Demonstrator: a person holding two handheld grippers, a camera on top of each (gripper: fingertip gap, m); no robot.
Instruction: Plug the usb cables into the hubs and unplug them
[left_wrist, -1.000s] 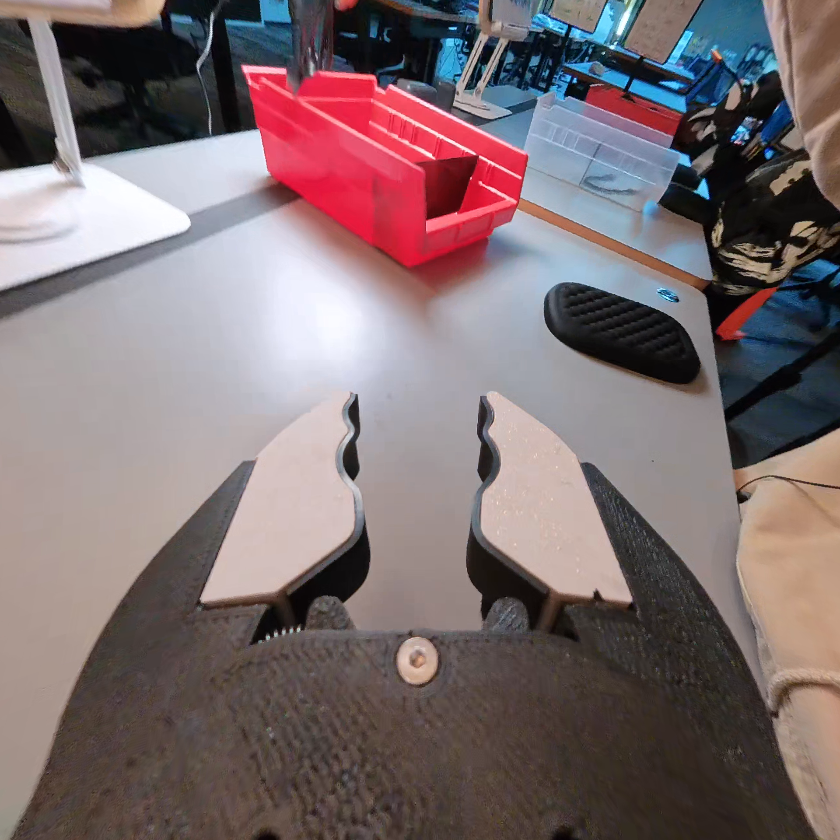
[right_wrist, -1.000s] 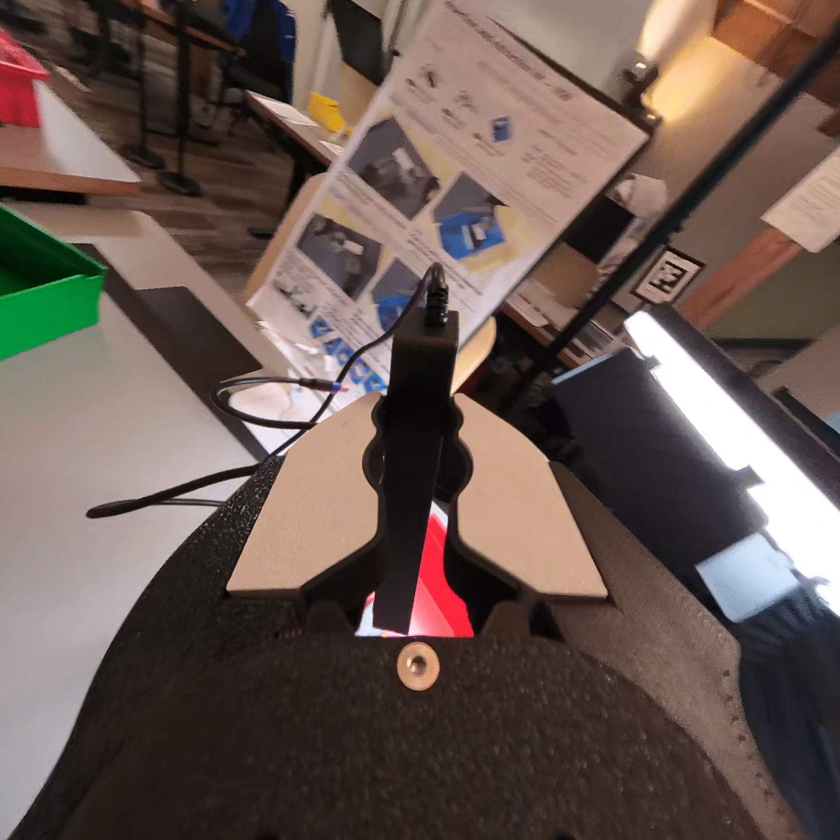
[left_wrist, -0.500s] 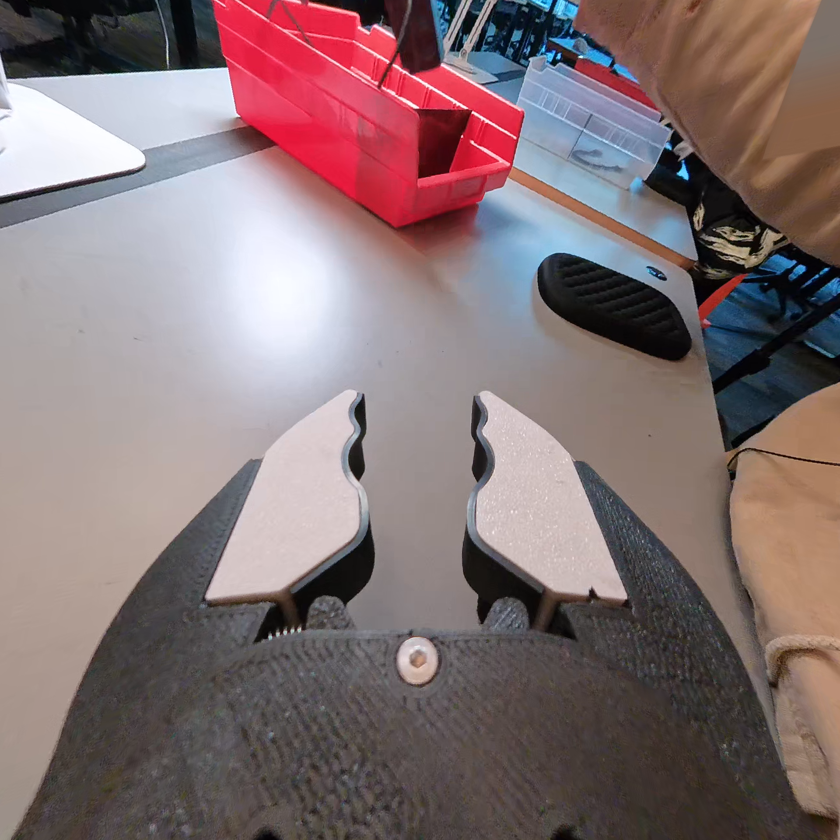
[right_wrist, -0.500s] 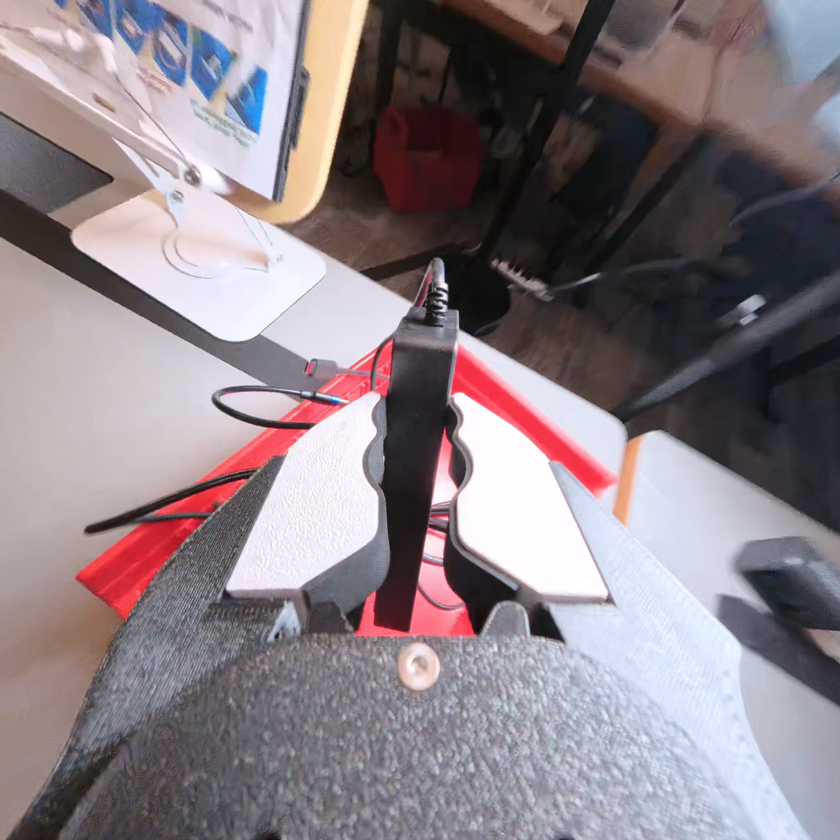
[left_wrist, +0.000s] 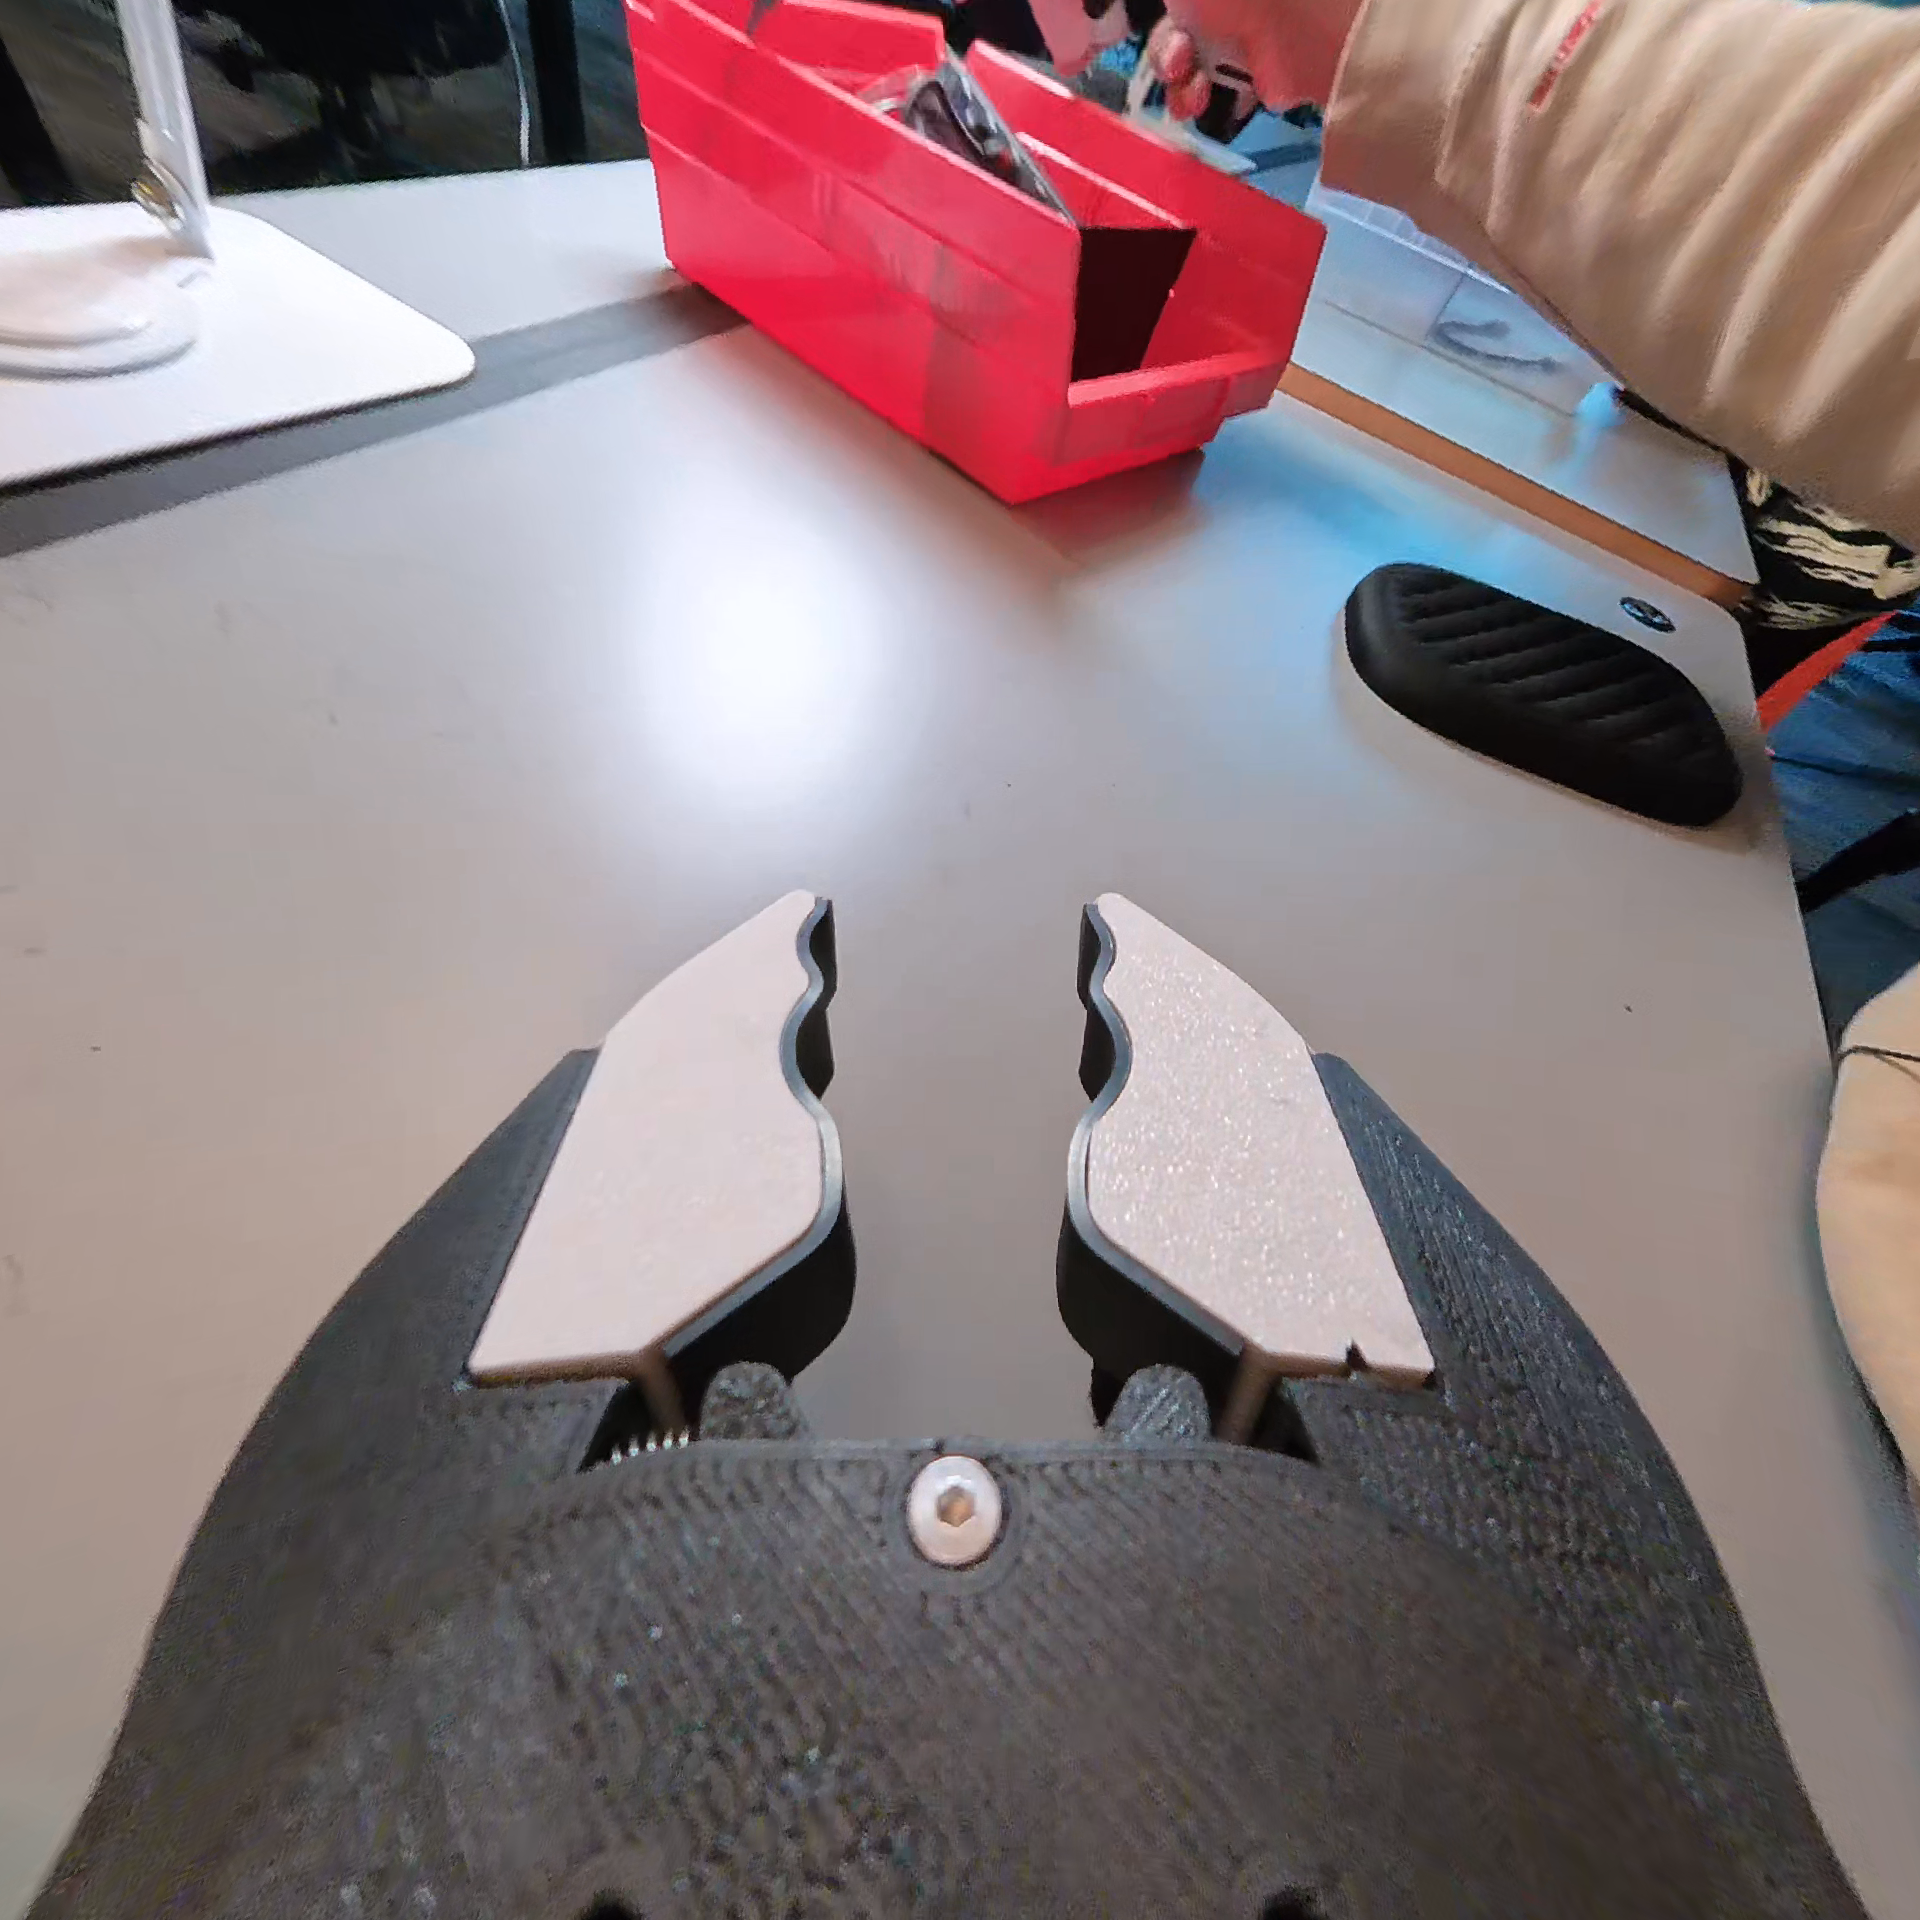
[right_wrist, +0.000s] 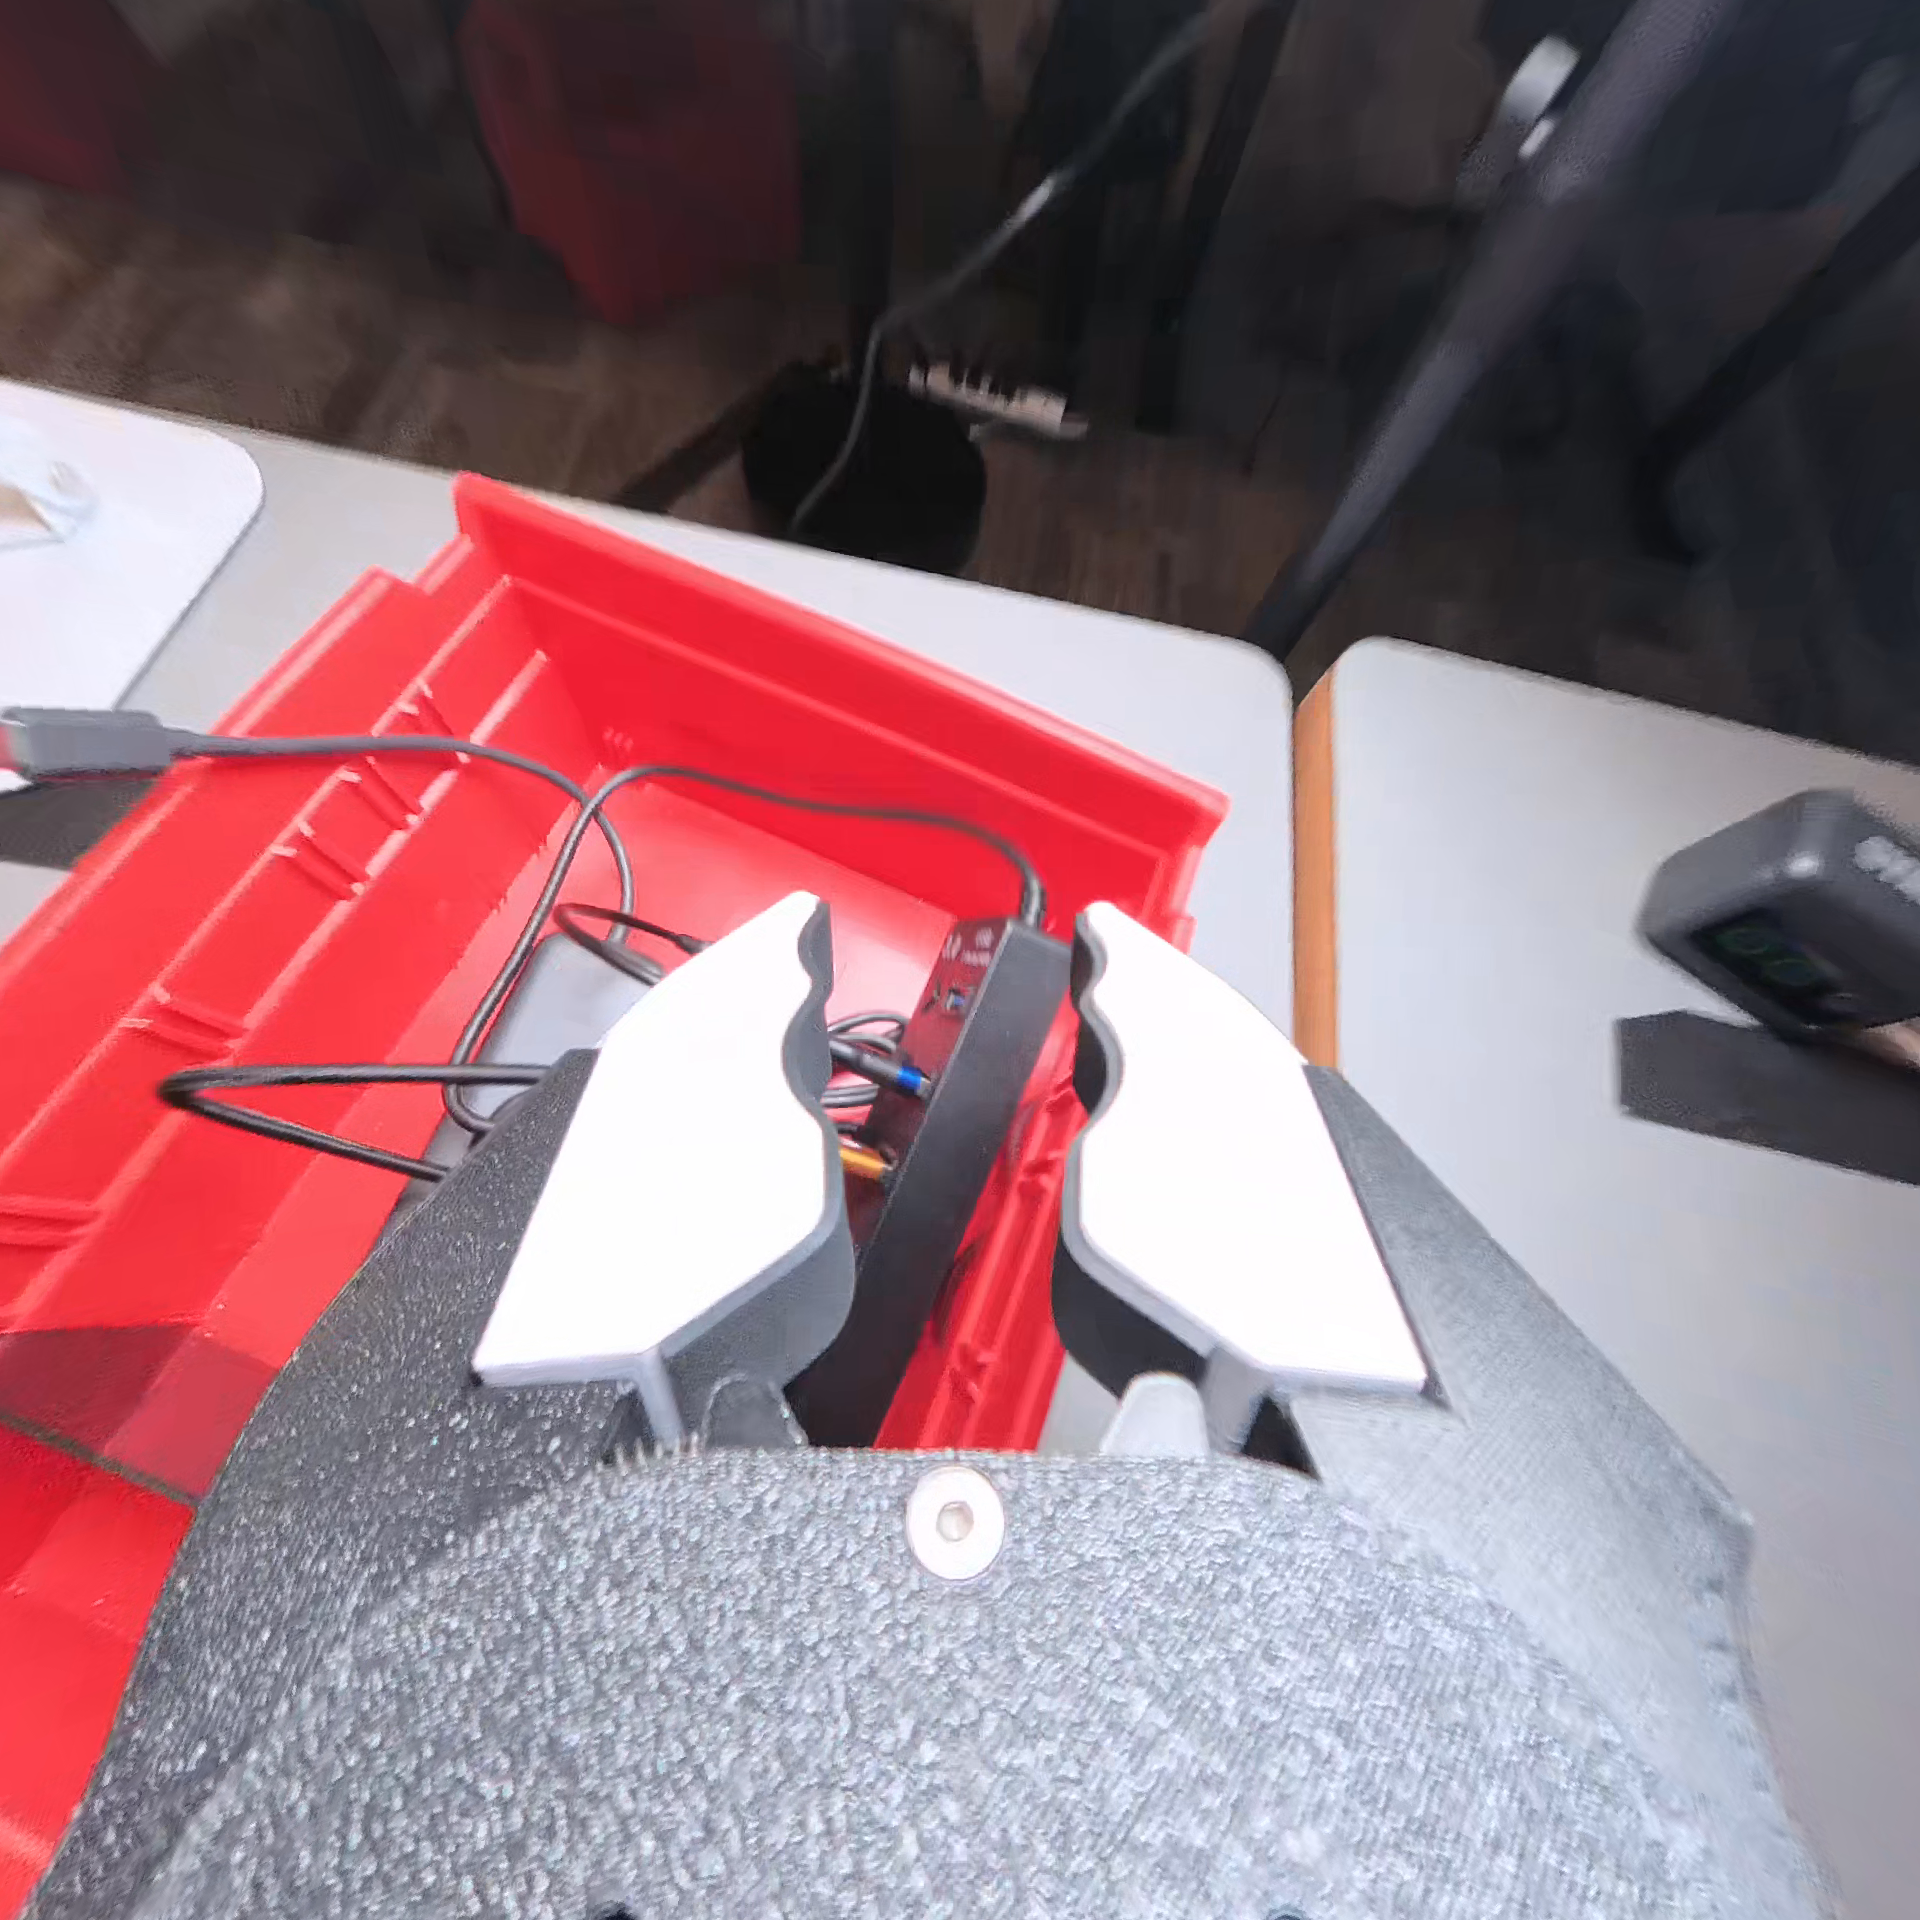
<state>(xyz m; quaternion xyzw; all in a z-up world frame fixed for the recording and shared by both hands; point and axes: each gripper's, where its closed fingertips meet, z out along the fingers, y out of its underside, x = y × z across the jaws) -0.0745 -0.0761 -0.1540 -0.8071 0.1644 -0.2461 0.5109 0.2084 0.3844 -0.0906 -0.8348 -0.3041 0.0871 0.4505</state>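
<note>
Grey table (left_wrist: 644, 644) carries a red bin (right_wrist: 343, 904) at its far side. Right gripper (right_wrist: 948, 925) sits above the bin, fingers spread; the black hub (right_wrist: 971, 1101) lies tilted in the gap between them, inside the bin among black cables (right_wrist: 540, 769), not clamped. Left gripper (left_wrist: 954, 914) hovers over bare tabletop, fingers apart, empty.

Glossy red plastic bin (left_wrist: 935, 291), matt black hub (right_wrist: 966, 1101), smooth grey tabletop (left_wrist: 520, 779), ribbed black pad (left_wrist: 1538, 691).
</note>
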